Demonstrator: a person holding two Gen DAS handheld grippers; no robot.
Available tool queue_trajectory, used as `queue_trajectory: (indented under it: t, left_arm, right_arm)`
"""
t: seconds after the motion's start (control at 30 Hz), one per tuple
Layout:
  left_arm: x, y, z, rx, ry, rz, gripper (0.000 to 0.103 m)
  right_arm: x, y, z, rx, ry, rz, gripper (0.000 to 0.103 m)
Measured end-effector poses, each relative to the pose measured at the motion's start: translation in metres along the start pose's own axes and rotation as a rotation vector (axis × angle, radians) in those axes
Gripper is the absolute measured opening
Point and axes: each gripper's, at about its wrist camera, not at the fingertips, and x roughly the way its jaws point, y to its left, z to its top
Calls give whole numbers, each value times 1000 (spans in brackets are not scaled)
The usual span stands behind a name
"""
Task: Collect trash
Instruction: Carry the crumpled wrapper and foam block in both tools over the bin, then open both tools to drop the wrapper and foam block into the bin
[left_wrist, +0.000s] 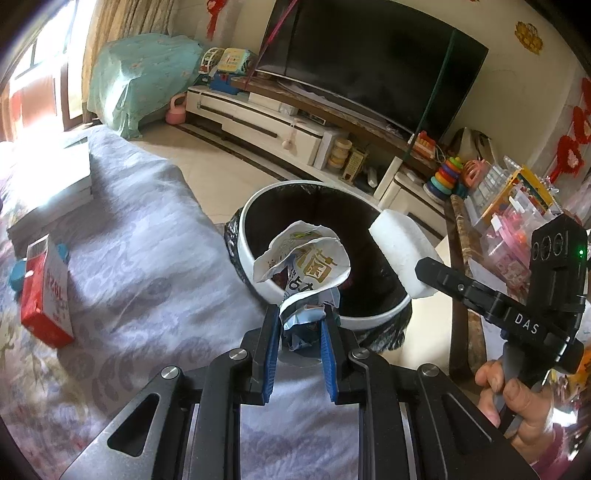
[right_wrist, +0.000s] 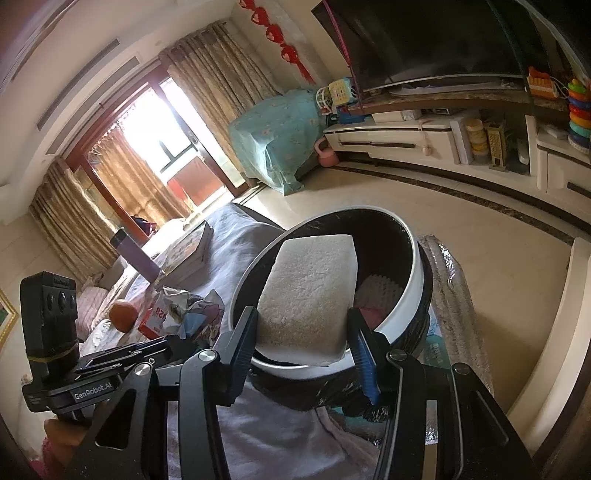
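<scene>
A round white trash bin (left_wrist: 251, 258) with a black liner stands at the edge of the cloth-covered table. My left gripper (left_wrist: 301, 314) is shut on a crumpled printed wrapper (left_wrist: 306, 262) and holds it over the bin's near rim. My right gripper (right_wrist: 303, 325) is shut on a white foam block (right_wrist: 310, 291) and holds it over the bin (right_wrist: 413, 280). That block shows in the left wrist view (left_wrist: 400, 251) above the bin's right rim. The crumpled wrapper shows at the left of the right wrist view (right_wrist: 188, 306).
A red and white carton (left_wrist: 46, 291) lies on the grey patterned cloth (left_wrist: 140, 258) at left, with stacked books (left_wrist: 48, 188) behind it. An orange (right_wrist: 123, 315) sits on the table. A TV stand (left_wrist: 280, 122) with toys runs along the far wall.
</scene>
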Motion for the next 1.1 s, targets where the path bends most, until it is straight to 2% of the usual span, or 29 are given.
queue_trajectory:
  t: [0.5,1.1]
  left_arm:
    - [31,-4,30,18,15,7,20]
    - [63,-4,48,16,54,14,20]
  right_arm:
    - [16,-5,15,-25,28,-32,51]
    - [29,-9,25,-38,49,-68,51]
